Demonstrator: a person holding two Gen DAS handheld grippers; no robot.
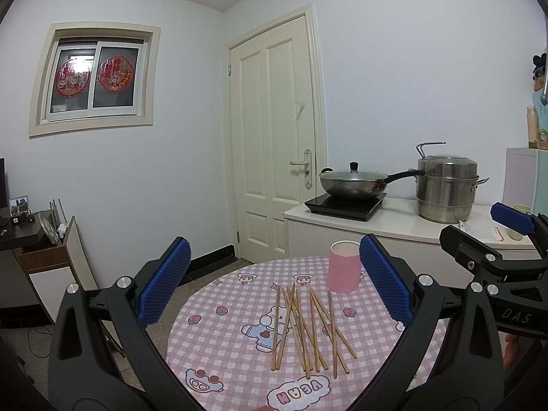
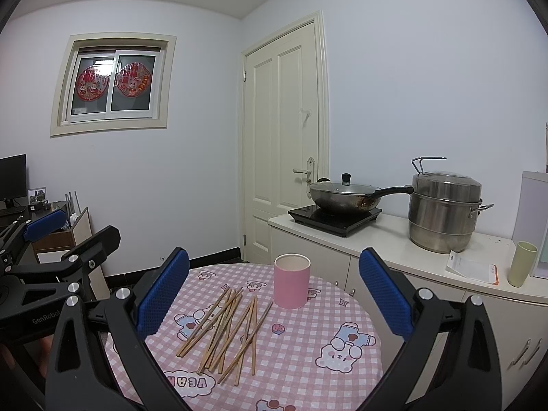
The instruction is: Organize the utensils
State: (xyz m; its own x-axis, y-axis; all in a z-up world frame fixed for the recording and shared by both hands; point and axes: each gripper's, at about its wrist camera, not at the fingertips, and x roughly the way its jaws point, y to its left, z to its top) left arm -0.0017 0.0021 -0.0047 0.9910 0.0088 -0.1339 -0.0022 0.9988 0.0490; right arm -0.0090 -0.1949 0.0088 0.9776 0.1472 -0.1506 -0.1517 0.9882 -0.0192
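Several wooden chopsticks lie loose and crossed on a round table with a pink checked cloth. A pink cylindrical cup stands upright just behind them, its inside hidden. My left gripper hovers open above the near side of the table with nothing between its blue pads. My right gripper is likewise open and holds nothing. Each gripper shows at the edge of the other's view: the right gripper and the left gripper.
Behind the table runs a white counter with an induction hob, a lidded wok, a steel steamer pot, a paper slip and a green cup. A closed door is behind. A low cabinet stands left.
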